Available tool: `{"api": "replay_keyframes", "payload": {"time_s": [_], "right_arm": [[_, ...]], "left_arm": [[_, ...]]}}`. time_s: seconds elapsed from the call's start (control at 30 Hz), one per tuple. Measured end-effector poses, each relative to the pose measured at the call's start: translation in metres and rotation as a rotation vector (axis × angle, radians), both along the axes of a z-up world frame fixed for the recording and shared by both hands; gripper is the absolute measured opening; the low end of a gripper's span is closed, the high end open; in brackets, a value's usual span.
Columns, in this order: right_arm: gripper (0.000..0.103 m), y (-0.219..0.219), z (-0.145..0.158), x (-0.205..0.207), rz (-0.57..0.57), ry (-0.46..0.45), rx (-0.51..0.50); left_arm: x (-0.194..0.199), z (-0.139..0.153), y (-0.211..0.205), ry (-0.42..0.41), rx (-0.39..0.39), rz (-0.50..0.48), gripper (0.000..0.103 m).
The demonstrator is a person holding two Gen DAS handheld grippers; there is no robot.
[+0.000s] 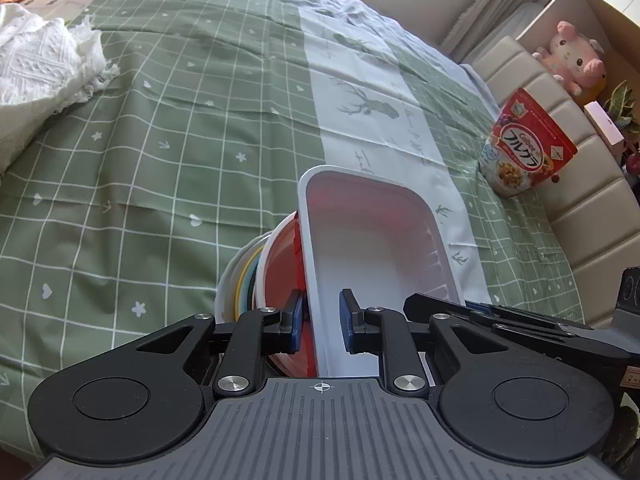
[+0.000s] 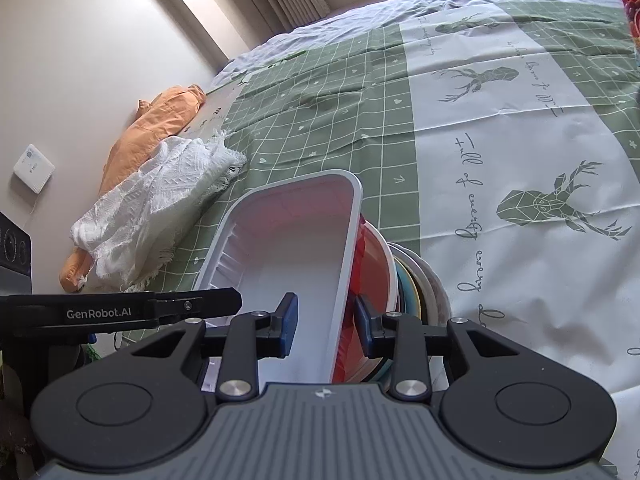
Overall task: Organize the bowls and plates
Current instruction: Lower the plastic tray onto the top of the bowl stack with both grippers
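A white rectangular tray [image 1: 372,232] [image 2: 288,240] rests on a red bowl [image 1: 282,268] [image 2: 370,264]. The bowl tops a stack of plates [image 1: 238,280] [image 2: 420,284] with yellow, teal and white rims. My left gripper [image 1: 322,320] is shut over the tray's left rim, with the red bowl's edge against its outer pad. My right gripper [image 2: 326,322] is shut over the opposite rim, together with the red bowl's edge. Each view catches the other gripper's black fingers at the tray's far side. Whether the stack touches the table is hidden.
A green checked tablecloth [image 1: 160,160] with a white deer strip covers the table. A white knitted cloth [image 1: 40,64] [image 2: 160,208] and an orange garment [image 2: 160,120] lie at the left. A cereal bag [image 1: 524,148] stands by a padded bench [image 1: 580,200] holding a pink plush toy [image 1: 572,56].
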State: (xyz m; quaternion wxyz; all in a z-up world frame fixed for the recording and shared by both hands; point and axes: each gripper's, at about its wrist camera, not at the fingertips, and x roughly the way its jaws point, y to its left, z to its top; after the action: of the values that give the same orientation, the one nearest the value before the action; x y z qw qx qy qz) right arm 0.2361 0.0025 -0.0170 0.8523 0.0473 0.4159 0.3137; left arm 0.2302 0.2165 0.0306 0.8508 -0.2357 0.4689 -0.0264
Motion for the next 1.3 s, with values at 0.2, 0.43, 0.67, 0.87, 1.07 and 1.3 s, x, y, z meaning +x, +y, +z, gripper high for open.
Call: {"api": "replay_keyframes", "payload": {"time_s": [0.2,0.43,0.67,0.87,1.07,1.3], "right_arm": [[0.032,-0.007,0.004,0.000,-0.011,-0.016,0.006],[0.032,-0.008,0.008,0.002,-0.021,-0.035,0.019],[0.032,-0.003,0.007,0.009,-0.022,-0.035,0.016],[0.032,0.000,0.005,0.011,-0.018,-0.034,0.010],[0.032,-0.002,0.004,0.010,-0.018,-0.028,0.009],[0.032,-0.004,0.007,0.008,-0.026,-0.036,0.006]], "left_arm": [[-0.004,0.006,0.006,-0.026,-0.017,0.009,0.020],[-0.002,0.011,0.005,-0.049,-0.042,0.009,0.021],[0.008,0.008,0.010,-0.050,-0.048,0.028,0.021],[0.013,0.000,0.013,-0.027,-0.061,0.035,0.021],[0.011,-0.001,0.013,-0.023,-0.068,0.025,0.021],[0.006,0.005,0.011,-0.029,-0.061,0.024,0.021]]}}
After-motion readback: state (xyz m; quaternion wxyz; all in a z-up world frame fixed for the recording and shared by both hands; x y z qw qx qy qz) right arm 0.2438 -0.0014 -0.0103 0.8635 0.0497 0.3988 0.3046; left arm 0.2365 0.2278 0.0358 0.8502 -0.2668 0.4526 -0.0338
